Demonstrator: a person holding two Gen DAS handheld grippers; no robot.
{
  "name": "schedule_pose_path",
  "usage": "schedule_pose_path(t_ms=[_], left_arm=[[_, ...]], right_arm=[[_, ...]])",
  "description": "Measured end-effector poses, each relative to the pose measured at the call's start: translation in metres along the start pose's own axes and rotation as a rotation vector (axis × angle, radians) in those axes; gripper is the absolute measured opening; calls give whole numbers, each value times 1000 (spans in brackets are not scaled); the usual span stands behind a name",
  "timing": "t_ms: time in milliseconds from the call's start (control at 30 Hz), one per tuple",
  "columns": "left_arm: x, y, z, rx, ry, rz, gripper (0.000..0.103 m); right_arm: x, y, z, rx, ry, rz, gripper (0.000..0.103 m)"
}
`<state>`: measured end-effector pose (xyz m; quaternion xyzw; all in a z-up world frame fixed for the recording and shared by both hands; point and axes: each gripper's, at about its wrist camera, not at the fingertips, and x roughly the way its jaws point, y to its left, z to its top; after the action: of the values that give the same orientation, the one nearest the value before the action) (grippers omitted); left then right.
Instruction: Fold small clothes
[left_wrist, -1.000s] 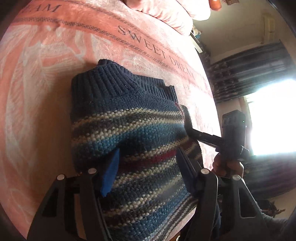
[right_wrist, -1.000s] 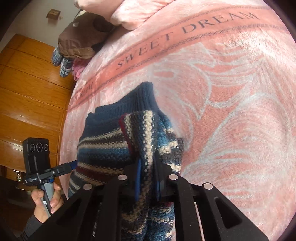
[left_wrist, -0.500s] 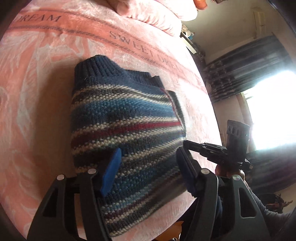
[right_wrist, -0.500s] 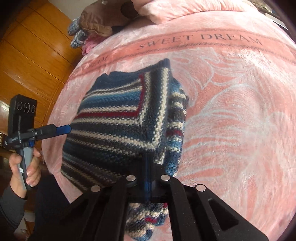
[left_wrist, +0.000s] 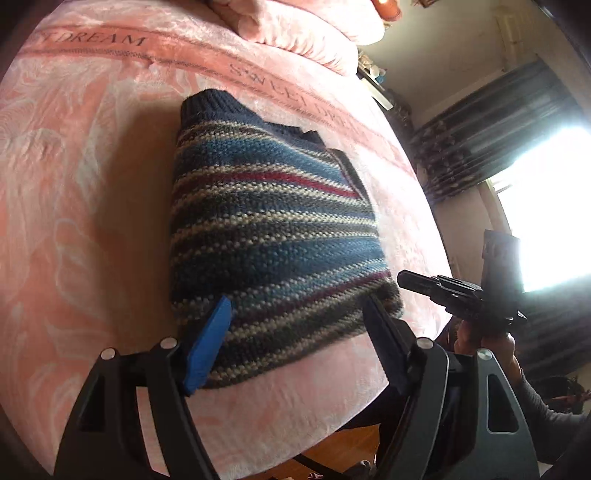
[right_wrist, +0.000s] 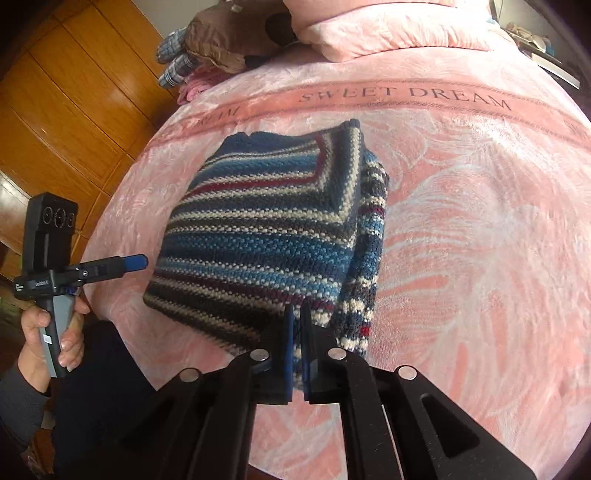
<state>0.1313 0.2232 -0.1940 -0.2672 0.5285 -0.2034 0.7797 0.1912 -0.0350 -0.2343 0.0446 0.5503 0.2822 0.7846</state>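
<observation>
Left gripper (left_wrist: 295, 314): jaws wide apart, empty, hovering over the sweater's (left_wrist: 273, 229) near hem. Sweater lies folded on the blanket (left_wrist: 92, 184). Right gripper (right_wrist: 295, 321): jaws nearly closed; we cannot tell if they pinch the hem.

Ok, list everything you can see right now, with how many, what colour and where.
sweater: one, blue with white, grey and red stripes, folded on the blanket near its front edge
blanket: one, pink, lettered SWEET DREAM, covering the bed
pillow: one, pink, at the head of the bed
clothes pile: one, brown and plaid, far left corner of the bed
wardrobe: one, orange wood, left of the bed
curtains: dark, beside the bright window
left gripper: one, black with blue pads, open, over the sweater's near edge
right gripper: one, black, shut on the sweater's near edge
hands: two, each holding a gripper handle
</observation>
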Motion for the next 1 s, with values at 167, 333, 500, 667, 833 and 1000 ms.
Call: schedule_pose_path(t_ms=[167, 333, 500, 667, 833, 1000], left_arm=[[42, 39, -25, -126, 125, 118, 82], [11, 24, -41, -108, 64, 115, 90], [-63, -26, -72, 28, -58, 352, 100], [-118, -81, -118, 118, -148, 521, 100], [-160, -134, -157, 117, -271, 573, 100], [-194, -175, -170, 164, -255, 571, 100]], right_arm=[[35, -10, -22, 64, 79, -31, 1], [-8, 7, -31, 71, -7, -39, 10], [-61, 30, -70, 76, -67, -158, 84], [-107, 72, -114, 17, -135, -401, 99], [-148, 106, -135, -1, -233, -504, 99], [-194, 140, -136, -19, -292, -429, 99]])
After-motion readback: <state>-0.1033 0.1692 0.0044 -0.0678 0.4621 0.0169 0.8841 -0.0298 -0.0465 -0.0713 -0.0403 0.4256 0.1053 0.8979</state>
